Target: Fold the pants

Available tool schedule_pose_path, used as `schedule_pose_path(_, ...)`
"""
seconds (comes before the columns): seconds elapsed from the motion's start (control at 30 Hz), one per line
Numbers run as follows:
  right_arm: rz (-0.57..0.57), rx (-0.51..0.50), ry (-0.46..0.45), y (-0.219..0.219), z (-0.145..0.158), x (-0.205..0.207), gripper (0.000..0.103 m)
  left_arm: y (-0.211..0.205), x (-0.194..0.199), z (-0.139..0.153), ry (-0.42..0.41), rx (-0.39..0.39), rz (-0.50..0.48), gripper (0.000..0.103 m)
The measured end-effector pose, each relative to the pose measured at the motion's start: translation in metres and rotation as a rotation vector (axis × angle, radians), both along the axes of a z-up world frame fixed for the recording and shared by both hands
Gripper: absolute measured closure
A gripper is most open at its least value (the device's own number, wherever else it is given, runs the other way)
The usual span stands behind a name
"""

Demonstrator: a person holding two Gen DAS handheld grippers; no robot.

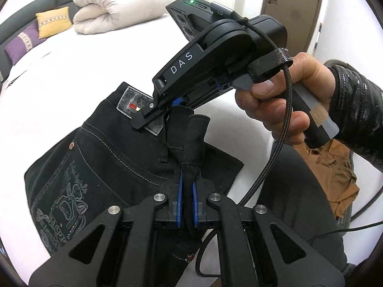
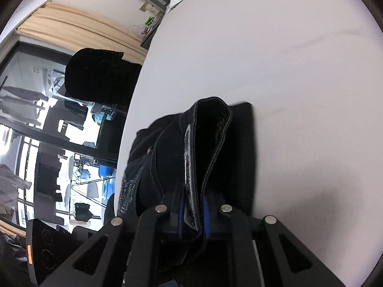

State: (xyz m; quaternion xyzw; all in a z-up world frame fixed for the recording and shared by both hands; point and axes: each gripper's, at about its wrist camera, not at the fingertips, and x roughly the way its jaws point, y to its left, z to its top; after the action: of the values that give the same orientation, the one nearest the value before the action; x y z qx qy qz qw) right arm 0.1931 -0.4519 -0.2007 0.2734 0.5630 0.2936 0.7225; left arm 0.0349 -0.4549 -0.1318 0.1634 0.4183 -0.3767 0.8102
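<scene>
Black jeans (image 1: 107, 148) lie on the white bed (image 1: 71, 71), back pocket embroidery facing up. My left gripper (image 1: 188, 174) is shut on a bunched fold of the black fabric that sticks up past its blue pads. A hand (image 1: 282, 95) in a shiny black sleeve holds my right gripper (image 1: 158, 114), whose tips are at the waistband beside the leather patch (image 1: 134, 100). In the right wrist view the right gripper (image 2: 193, 205) is shut on the doubled waistband of the jeans (image 2: 167, 155), leather patch (image 2: 190, 179) between the pads, lifted slightly off the bed (image 2: 287, 71).
A rolled white duvet (image 1: 115, 9) and yellow (image 1: 53, 21) and purple (image 1: 21, 44) cushions sit at the bed's far end. A brown garment (image 1: 335, 174) lies below the bed edge at right. A braided cable (image 1: 275, 143) hangs from the right gripper. Glass doors (image 2: 47, 119) stand beyond the bed's left edge.
</scene>
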Motion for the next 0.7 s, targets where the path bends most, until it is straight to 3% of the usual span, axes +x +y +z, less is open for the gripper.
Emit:
schedule_pose_path(0.27, -0.056, 0.073, 0.032, -0.011, -0.031, -0.013, 0.086, 0.009, 0.009, -0.013, 0.036, 0.054, -0.032, 0.095)
schedule_pose_path(0.47, -0.123, 0.075, 0.023, -0.024, -0.02, -0.04, 0.075, 0.042, 0.017, 0.019, 0.153, -0.091, -0.011, 0.09)
schedule_pose_path(0.6, -0.191, -0.006, -0.012, -0.037, 0.003, -0.054, 0.07, 0.081, 0.023, 0.043, 0.144, -0.169, 0.065, 0.09)
schedule_pose_path(0.7, -0.166, 0.029, -0.086, -0.029, 0.03, -0.06, 0.07, 0.107, 0.043, 0.037, 0.15, -0.207, 0.165, 0.09)
